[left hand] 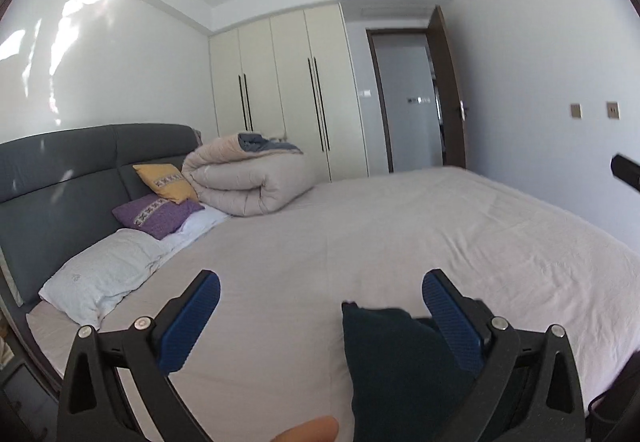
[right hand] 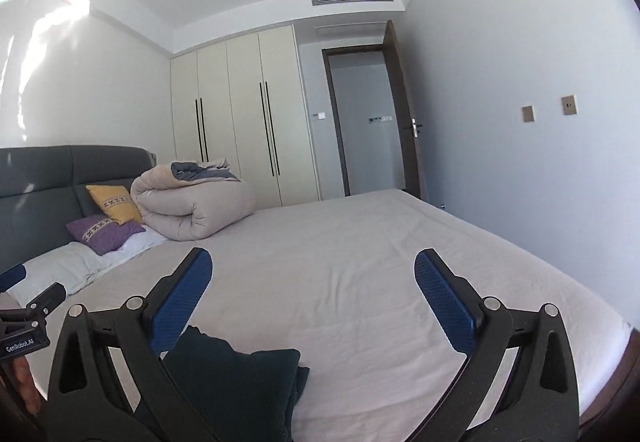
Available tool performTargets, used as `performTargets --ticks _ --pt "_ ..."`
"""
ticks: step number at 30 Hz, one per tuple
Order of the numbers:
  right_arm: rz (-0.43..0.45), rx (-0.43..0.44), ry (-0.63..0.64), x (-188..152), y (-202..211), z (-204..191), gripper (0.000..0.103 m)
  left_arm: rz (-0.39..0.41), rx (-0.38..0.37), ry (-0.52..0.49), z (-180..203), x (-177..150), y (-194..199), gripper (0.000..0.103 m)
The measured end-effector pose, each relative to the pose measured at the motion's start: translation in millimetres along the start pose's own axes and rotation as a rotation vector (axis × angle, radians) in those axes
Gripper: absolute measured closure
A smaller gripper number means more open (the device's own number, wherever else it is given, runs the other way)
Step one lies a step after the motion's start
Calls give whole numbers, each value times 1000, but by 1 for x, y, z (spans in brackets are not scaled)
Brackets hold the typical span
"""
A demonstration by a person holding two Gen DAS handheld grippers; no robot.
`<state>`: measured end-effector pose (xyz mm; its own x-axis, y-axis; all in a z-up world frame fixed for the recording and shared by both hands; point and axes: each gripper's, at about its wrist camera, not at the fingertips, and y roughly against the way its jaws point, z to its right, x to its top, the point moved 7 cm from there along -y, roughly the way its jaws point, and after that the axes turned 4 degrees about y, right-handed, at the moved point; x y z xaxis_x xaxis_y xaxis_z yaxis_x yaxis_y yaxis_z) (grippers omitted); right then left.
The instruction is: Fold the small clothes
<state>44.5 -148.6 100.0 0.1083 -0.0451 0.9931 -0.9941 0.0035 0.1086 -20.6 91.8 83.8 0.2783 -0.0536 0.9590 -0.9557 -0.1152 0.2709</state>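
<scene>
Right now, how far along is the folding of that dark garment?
The dark teal knit garment lies on the beige bedsheet in a compact, layered bundle, so it looks mostly folded. Both the left gripper and right gripper have open jaws, holding nothing. Perhaps only tidying remains.

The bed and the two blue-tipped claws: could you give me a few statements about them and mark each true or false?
1. Both the left gripper and the right gripper have their jaws spread wide. True.
2. The dark garment is clamped in the right gripper. False: it lies on the bed sheet, held by neither.
3. A rolled duvet sits near the headboard. True.
4. The yellow cushion lies at the foot of the bed. False: it leans by the headboard, behind the purple cushion.
5. The wardrobe doors stand open. False: they are closed.
</scene>
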Motion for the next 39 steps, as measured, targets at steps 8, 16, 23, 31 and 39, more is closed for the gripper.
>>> performTargets --ticks 8,16,23,31,39 --pt "-208 68 63 -16 11 -30 0 -248 -1 50 7 -44 -26 0" --pt "-466 -20 21 -103 3 -17 0 -499 -71 97 28 -109 -50 0" --pt "-648 -34 -45 -151 -8 -18 0 -541 -97 94 27 -117 -52 0" --pt "-698 -31 -13 -163 -17 -29 0 -565 -100 111 20 -125 -58 0" --pt "-720 -22 9 -167 -21 -39 0 -580 -106 123 15 -128 -61 0"
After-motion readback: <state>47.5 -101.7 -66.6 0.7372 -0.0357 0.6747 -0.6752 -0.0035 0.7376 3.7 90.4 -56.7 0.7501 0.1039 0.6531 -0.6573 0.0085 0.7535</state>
